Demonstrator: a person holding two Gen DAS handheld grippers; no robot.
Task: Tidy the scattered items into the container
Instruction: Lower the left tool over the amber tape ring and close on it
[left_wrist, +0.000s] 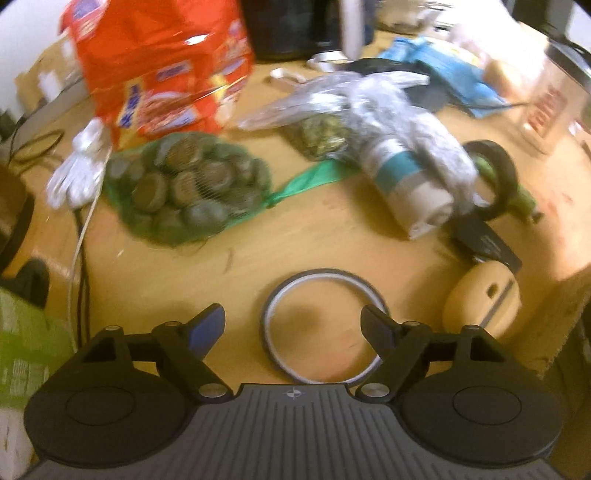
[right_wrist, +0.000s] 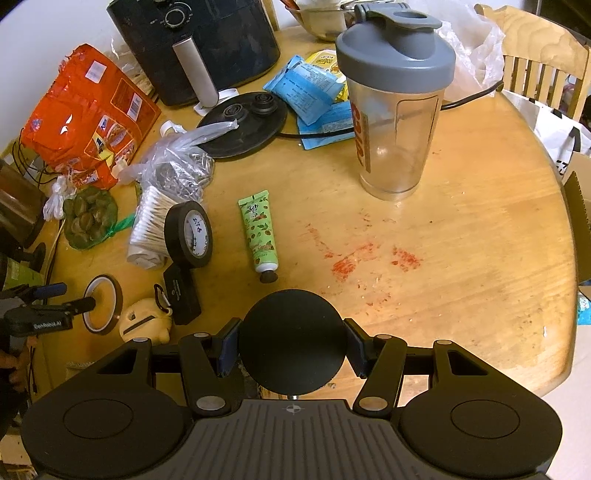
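My left gripper (left_wrist: 293, 326) hangs released over the thin tape ring (left_wrist: 323, 325) lying on the table (left_wrist: 332, 236); my right gripper (right_wrist: 291, 350) clenches 1 black disc (right_wrist: 293, 341). Next, I judge, straddle the ring's band and close.

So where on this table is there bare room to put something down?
The widest bare wood lies right of the green tube, below the shaker bottle, though red smears mark it. The left side is crowded: black tape roll, cotton swabs, orange bag.

Black two-finger left gripper (left_wrist: 293, 325) and right gripper (right_wrist: 293, 350), blue pads inside the fingertips. Silver pivot screws on angular linkage arms, round black discs either side. Ribbed grey housing with a small crosshair mark.
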